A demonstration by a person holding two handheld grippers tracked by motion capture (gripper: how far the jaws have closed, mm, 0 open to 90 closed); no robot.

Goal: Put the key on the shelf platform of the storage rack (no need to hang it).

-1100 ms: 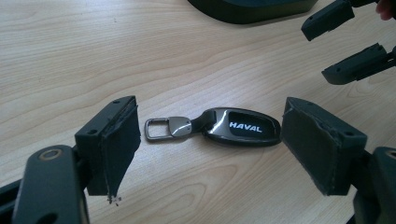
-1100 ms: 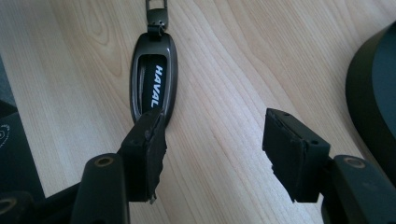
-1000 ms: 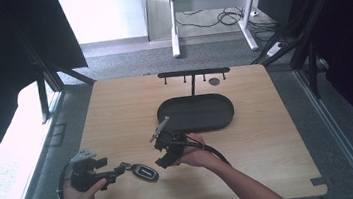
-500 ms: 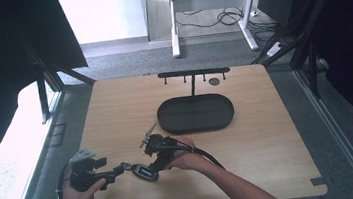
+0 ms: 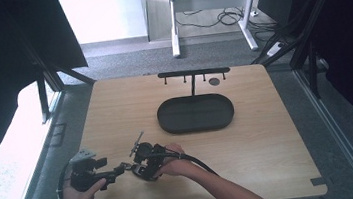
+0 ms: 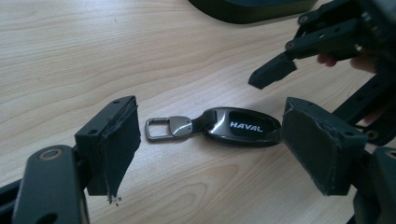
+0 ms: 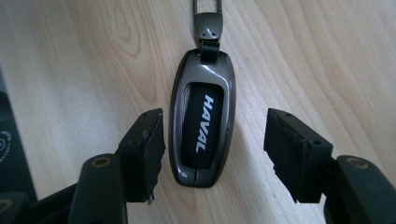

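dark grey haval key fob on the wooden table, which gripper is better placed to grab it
Right. The right gripper has its open jaws on either side of the dark grey HAVAL key fob; the left gripper faces it side-on.

A pale wood tabletop [image 5: 269, 134] is sitting on a grey carpet [image 5: 124, 60]. Strong daylight is flooding in from the left, washing out a white surface [image 5: 6, 164] there. Dark curtains [image 5: 4, 59] are hanging at the left and right. At the far side, a white-legged desk [image 5: 173, 24] is standing on a lighter floor, with cables [image 5: 215, 18] lying beneath it.
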